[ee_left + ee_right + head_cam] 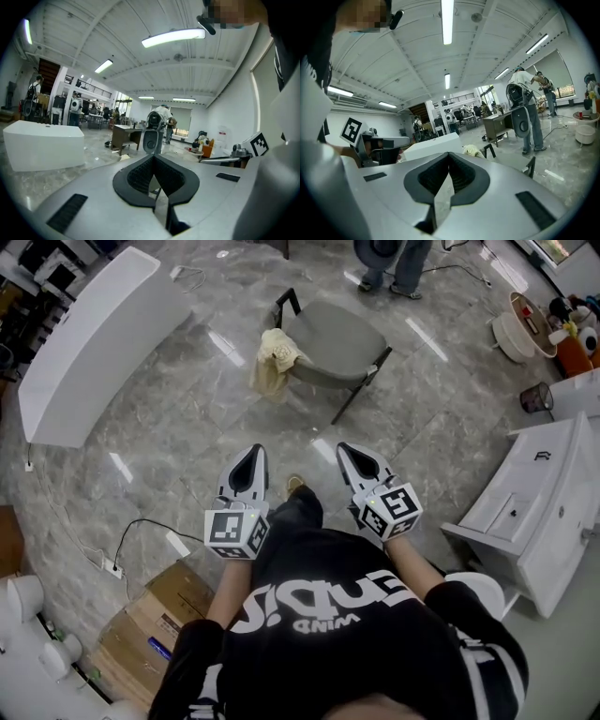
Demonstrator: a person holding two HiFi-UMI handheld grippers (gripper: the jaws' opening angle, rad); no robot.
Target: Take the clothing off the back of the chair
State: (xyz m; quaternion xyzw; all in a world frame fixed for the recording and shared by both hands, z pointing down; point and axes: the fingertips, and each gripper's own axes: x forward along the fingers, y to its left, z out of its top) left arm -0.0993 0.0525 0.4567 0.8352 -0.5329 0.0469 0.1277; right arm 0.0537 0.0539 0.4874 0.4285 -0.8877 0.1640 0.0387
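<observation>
Head view, looking steeply down: a wide floor [178,446] of glossy grey marble tile, streaked with reflections of the ceiling lights, and on it the grey-seated chair [339,341] on black legs. The clothing [274,358], pale yellow and bunched, hangs over the chair's back at the seat's left side and trails toward the floor (what kind of garment it is can't be made out at this size). Both tools are held low in front of the person, side by side and well apart from the chair. The left gripper [253,454] has its jaws pressed together with nothing between them, and its own view confirms the dark pads meeting at the tip. The right gripper [349,452] is the same, tongs closed and empty, and in its view the yellow bundle sits just above the tip, far off. Around the room: a long white block [89,343] lies at the left, cardboard boxes [150,624] sit at the lower left beside a black cable [141,524], and a white cabinet [539,507] stands at the right. A second person [398,263] stands past the chair, seen from the waist down.
</observation>
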